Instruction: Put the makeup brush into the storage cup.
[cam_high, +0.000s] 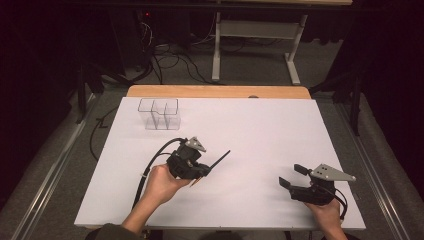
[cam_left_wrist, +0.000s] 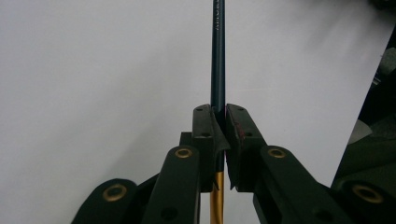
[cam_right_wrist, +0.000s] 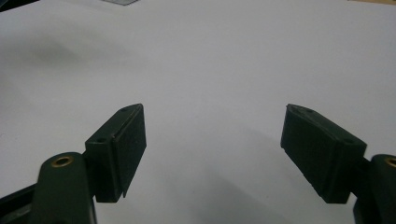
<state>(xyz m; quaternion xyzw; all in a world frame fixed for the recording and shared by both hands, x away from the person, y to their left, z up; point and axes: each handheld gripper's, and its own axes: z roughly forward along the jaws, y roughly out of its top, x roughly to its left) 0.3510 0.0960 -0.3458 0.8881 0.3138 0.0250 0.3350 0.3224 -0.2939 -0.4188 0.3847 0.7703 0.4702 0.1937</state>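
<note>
Clear divided organizer (cam_high: 159, 114), compartments look empty

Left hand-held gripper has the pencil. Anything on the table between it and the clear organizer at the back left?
Nothing visible. The left hand-held gripper is shut on the pencil, and only bare white table lies between it and the clear organizer. The right hand-held gripper is open, off to the right, away from that path.
</note>
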